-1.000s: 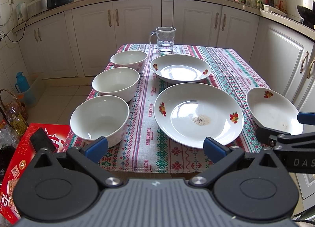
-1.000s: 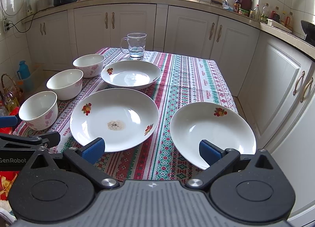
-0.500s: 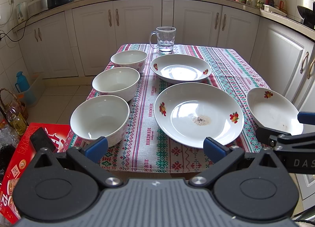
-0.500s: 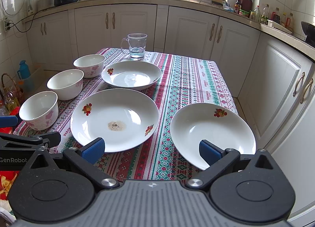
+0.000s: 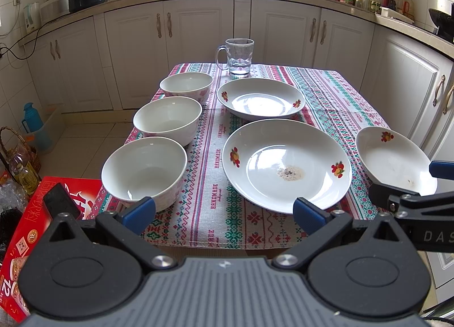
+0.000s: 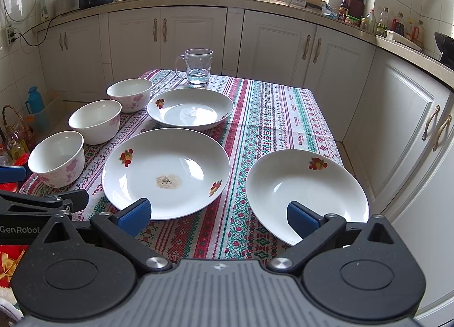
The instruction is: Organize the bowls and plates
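Three white bowls stand in a row down the table's left side: near [image 5: 143, 169], middle [image 5: 167, 120], far [image 5: 185, 86]. A large white plate [image 5: 286, 165] with a crumb stain lies in the middle, a smaller plate [image 5: 261, 98] behind it, and a third plate [image 6: 305, 188] at the right front. My left gripper [image 5: 224, 210] is open and empty at the front edge, between the near bowl and the large plate. My right gripper [image 6: 218, 215] is open and empty at the front edge, between the large plate [image 6: 166, 171] and the right plate.
A glass mug [image 5: 238, 56] with some water stands at the table's far edge. A patterned tablecloth [image 5: 334, 94] covers the table. A red box [image 5: 25, 227] lies on the floor at the left. White cabinets [image 5: 405, 86] run close along the back and right.
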The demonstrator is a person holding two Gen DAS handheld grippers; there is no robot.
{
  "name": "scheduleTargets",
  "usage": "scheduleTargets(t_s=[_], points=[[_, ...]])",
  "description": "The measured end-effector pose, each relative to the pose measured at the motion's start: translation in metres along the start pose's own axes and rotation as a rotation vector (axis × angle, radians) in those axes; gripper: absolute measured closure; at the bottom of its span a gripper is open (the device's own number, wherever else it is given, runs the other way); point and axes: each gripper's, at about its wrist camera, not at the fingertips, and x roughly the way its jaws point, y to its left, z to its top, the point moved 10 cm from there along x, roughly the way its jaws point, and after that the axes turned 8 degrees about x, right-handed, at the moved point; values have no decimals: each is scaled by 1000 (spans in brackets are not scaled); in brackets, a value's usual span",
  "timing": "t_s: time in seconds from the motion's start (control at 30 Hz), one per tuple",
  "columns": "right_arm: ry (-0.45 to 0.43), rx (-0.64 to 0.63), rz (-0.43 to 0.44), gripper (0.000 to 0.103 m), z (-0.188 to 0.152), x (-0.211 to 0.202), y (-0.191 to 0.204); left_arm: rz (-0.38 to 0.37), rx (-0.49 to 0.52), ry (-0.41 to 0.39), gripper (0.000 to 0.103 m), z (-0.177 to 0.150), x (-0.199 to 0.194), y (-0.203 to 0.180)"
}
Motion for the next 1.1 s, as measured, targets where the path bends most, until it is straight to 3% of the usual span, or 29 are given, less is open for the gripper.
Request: scheduleTargets(t_s=[0.87,1.1], points=[[-19,-24,13,0,4,-3,0,-4,-13,-13,1,9,-2,1],[-34,-37,19,0,8,-3,-1,-48,-9,-44,1,14,3,-4]])
